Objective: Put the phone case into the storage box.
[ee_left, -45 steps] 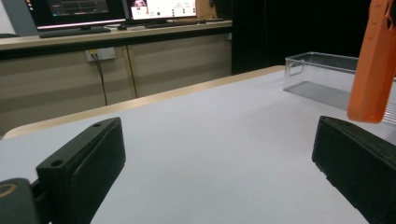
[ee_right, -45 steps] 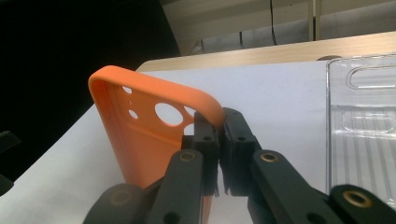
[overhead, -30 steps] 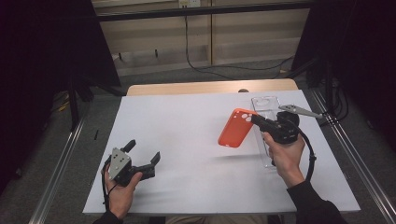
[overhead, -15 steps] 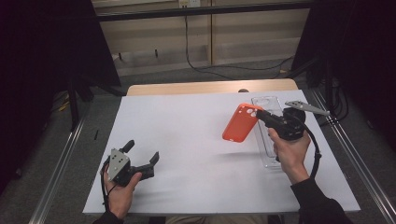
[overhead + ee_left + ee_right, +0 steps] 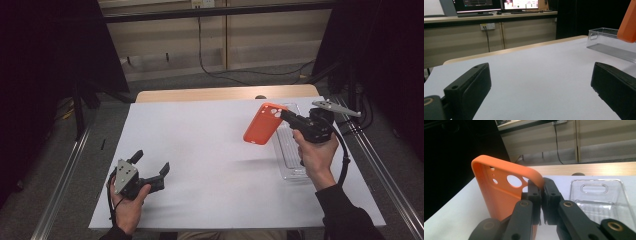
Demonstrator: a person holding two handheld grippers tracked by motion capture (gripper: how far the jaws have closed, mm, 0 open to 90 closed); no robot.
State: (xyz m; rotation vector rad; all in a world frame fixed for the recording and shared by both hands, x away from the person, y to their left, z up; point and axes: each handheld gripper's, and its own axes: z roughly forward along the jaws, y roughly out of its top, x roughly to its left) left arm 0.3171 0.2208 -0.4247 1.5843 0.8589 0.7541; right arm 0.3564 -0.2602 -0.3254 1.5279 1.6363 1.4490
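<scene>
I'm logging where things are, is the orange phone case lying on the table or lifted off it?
Lifted. The right gripper pinches the orange phone case by its edge, tilted in the air beside the clear tray.

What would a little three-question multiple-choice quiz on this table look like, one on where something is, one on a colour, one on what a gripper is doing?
1. Where does the clear tray lie?
A. At the table's right side
B. At the table's left edge
C. On the floor

2. What colour is the phone case?
A. Blue
B. Orange
C. Green

3. How does the right gripper stand?
A. Wide open over the table
B. Shut on the tray's wall
C. Shut on the phone case

Answers:
1. A: the high view shows the tray on the white table under the person's right hand.
2. B: the case is bright orange in the high view and both gripper views.
3. C: the right gripper view shows its jaws pinching the case's rim, while the left gripper rests open.
</scene>
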